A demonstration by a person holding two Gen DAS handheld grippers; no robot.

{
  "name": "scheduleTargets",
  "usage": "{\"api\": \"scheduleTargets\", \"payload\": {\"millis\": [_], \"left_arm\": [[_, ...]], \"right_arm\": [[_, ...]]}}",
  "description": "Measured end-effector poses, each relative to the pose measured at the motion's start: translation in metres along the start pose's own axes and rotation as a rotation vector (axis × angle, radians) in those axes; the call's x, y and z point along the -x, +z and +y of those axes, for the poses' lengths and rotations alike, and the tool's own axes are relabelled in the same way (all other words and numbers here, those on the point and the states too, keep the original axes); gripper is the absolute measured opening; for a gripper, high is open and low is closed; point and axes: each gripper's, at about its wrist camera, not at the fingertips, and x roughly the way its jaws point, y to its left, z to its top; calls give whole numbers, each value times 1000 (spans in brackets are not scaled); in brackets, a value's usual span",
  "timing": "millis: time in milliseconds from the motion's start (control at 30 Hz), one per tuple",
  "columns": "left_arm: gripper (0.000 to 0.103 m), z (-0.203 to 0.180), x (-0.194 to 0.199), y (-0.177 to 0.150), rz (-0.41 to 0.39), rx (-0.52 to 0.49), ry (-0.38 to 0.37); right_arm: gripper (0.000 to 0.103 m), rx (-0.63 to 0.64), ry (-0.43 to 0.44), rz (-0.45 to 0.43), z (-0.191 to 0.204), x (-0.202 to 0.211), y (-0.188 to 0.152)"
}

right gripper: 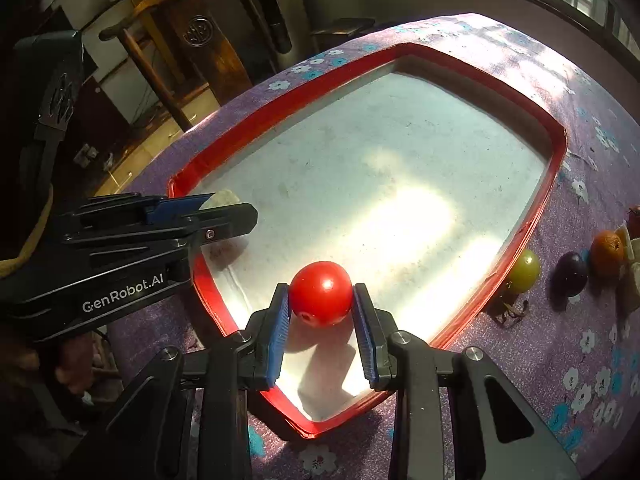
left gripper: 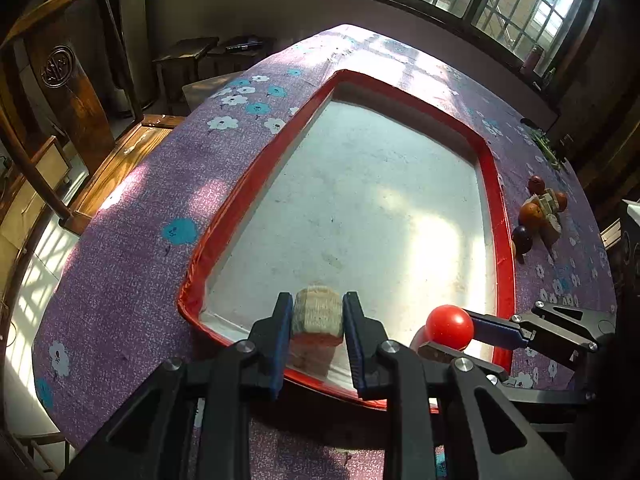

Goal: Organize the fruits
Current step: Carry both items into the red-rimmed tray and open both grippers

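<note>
My left gripper (left gripper: 318, 312) is shut on a pale beige block-shaped fruit piece (left gripper: 318, 314), held over the near left corner of the red-rimmed tray (left gripper: 498, 216). My right gripper (right gripper: 321, 300) is shut on a red round fruit (right gripper: 321, 293), held just above the tray's near end (right gripper: 208, 280). The red fruit (left gripper: 449, 327) and right gripper also show in the left wrist view. The left gripper (right gripper: 224, 210) shows in the right wrist view with the beige piece (right gripper: 224, 199).
On the purple flowered cloth (right gripper: 568, 360) right of the tray lie a green fruit (right gripper: 524, 271), a dark purple fruit (right gripper: 572, 273), an orange fruit (right gripper: 608, 253) and pale pieces (left gripper: 550, 208). A wooden chair (left gripper: 60, 92) stands left of the table.
</note>
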Motion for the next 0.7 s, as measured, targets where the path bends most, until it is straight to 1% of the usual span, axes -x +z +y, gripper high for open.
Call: {"api": "scheduleTargets", "payload": {"millis": [67,100,133,400,533,700], "left_arm": [[28,0,0,0,-1,-4,3],[28,-1,0,0,0,-6,6],[28,-1,1,0,0,-6,8],[30,-3,6,-2,1,4,10],[33,-8,10,-5,2,7,9],[33,-19,14,-7,-1,-7,16]], "right_arm": [[31,-6,1,-2,-1,1,-1],[37,-9,2,-6,-2,2,-1],[38,-9,-1,-10,-1,3,-1],[38,-12,-1,-21,-1,12,-8],[38,-1,-9,-38,0,21,-14],[38,14,-22,-59,0,34,-22]]}}
